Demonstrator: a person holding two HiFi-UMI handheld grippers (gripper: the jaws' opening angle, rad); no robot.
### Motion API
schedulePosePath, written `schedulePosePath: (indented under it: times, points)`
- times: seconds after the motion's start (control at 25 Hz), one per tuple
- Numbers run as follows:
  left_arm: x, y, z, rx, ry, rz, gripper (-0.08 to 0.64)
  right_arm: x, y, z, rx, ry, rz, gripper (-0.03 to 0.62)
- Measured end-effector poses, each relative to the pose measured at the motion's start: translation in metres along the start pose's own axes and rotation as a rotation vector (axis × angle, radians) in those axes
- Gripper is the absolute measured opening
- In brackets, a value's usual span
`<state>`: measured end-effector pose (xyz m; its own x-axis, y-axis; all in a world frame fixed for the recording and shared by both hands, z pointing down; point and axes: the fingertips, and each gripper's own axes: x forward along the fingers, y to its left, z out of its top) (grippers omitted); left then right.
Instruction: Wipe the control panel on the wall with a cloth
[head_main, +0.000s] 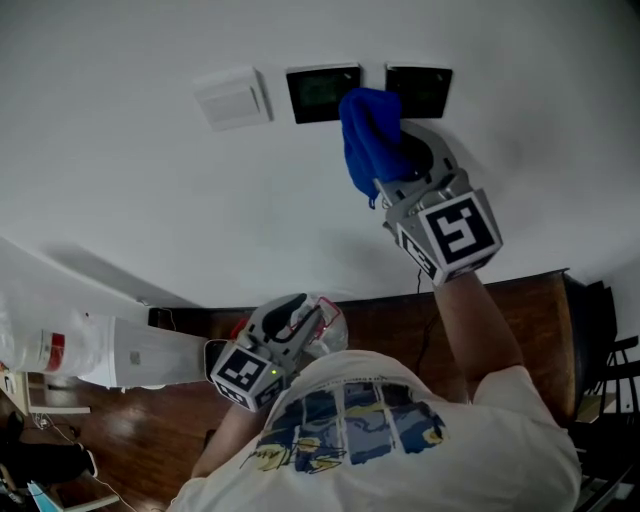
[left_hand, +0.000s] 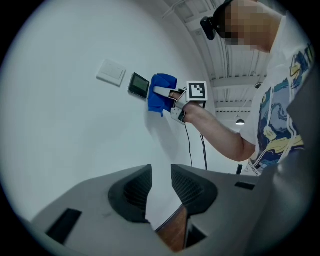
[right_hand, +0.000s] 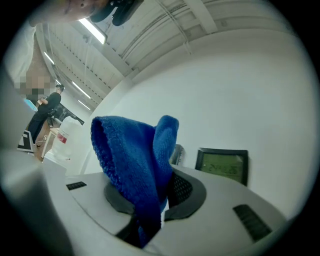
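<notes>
- The right gripper (right_hand: 159, 197) pinches a fluffy blue cloth (right_hand: 131, 150).
- The cloth sits just right of a dark square wall panel (head_main: 322, 92).
- The left gripper (left_hand: 160, 186) has its jaws a little apart, holding nothing.

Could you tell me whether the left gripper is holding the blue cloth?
No, the left gripper has its jaws apart and empty, while the blue cloth is clamped in the right gripper.

Setting: office or lab-type workroom, not domestic. Evidence: plain white painted wall (head_main: 150, 190) carrying a white rectangular plastic switch plate (head_main: 233, 97), a black-framed display control panel (head_main: 323, 92) and a second such panel (head_main: 419, 88); exposed white ceiling beams (right_hand: 202, 17); long strip light (right_hand: 95, 25); brown wooden flooring (head_main: 130, 420).
</notes>
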<state>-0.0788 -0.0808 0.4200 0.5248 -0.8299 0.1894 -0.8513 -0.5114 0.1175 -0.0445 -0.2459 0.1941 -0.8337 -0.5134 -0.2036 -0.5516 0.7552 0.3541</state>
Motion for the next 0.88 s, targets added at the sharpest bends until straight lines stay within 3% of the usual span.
schedulePosePath:
  times: [0.4, 0.88]
  points:
    - [-0.042, 0.032, -0.017, -0.041, -0.004, 0.059, 0.097, 0.071, 0.031, 0.006, 0.0, -0.004, 0.013, 0.094]
    - [-0.035, 0.037, -0.018, -0.015, 0.003, 0.022, 0.097, 0.043, -0.008, 0.005, -0.013, 0.004, -0.094, 0.095]
